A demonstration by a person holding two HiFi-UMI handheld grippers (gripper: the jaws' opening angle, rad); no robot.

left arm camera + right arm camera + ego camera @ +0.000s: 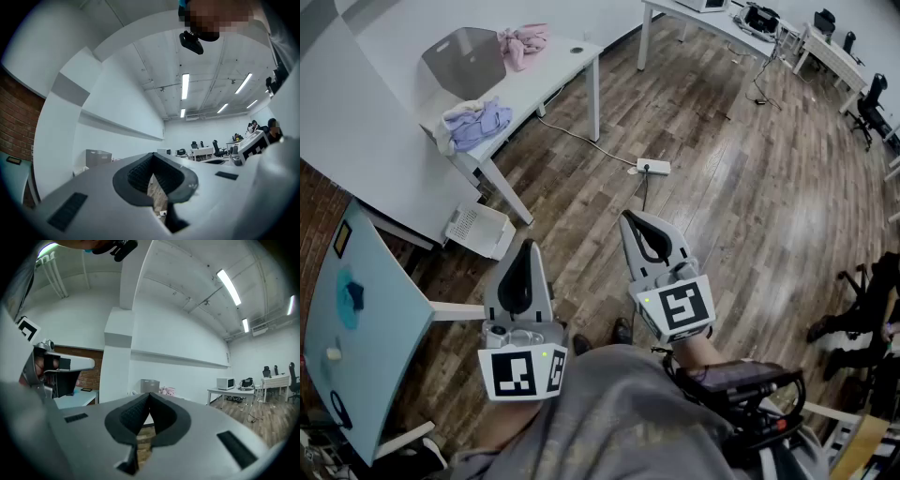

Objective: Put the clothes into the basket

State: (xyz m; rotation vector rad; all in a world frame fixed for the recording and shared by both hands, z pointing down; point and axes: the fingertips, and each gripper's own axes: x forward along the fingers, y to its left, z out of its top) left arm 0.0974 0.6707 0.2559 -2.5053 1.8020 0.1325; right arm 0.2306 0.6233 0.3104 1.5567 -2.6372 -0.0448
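Note:
On a white table [553,75] at the far left stands a grey basket [467,61]. A pink garment [523,42] lies beside it, and a lavender and white pile of clothes [473,122] rests at the table's near end. My left gripper [525,246] and right gripper [630,217] hover side by side over the wooden floor, well short of the table. Both are shut with nothing between the jaws. The right gripper view shows its jaw tips [150,393] meeting below the distant basket [150,385] and pink garment [167,390]. The left gripper [153,155] looks along the wall, with the basket [98,157] at its left.
A white perforated box [478,230] sits on the floor by the table leg. A power strip [653,167] with its cable lies on the floor ahead. A pale blue table [356,319] is close at my left. More desks, office chairs and a seated person [862,319] are to the right.

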